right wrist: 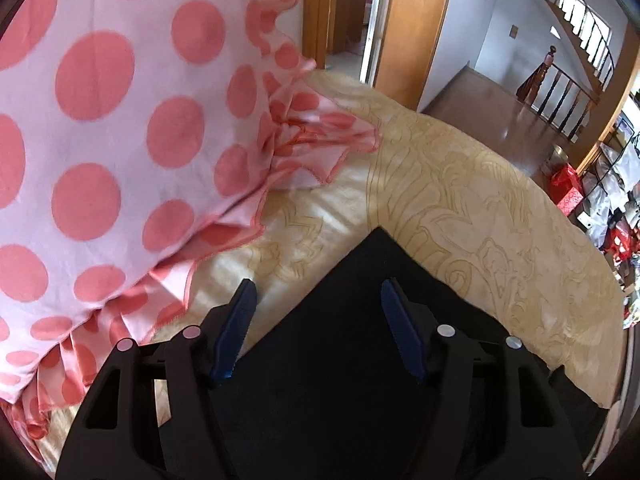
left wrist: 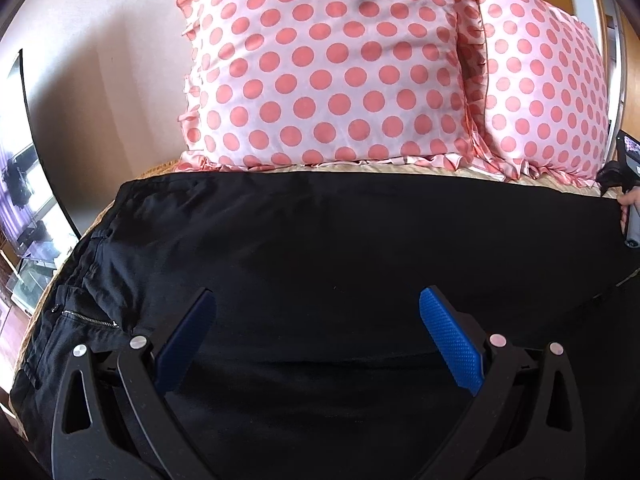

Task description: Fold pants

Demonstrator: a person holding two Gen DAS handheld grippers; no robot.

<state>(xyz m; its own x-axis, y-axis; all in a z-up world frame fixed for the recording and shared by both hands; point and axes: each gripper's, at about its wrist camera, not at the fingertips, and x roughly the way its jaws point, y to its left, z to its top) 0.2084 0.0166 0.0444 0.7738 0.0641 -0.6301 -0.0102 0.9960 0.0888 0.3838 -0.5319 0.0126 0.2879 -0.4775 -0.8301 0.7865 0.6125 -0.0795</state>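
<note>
The black pants (left wrist: 320, 248) lay flat across the bed (right wrist: 460, 200) below 2 dotted pillows (left wrist: 328, 64); left gripper (left wrist: 318, 332) and right gripper (right wrist: 318, 320) hovered over them, jaws apart; folding looked barely begun.

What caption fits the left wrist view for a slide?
Open left gripper above black fabric pants spread before two pink polka-dot pillows.

Both wrist views low and close over the black pants (left wrist: 320, 248), facing the pillows (left wrist: 320, 64), both sharing them.
</note>
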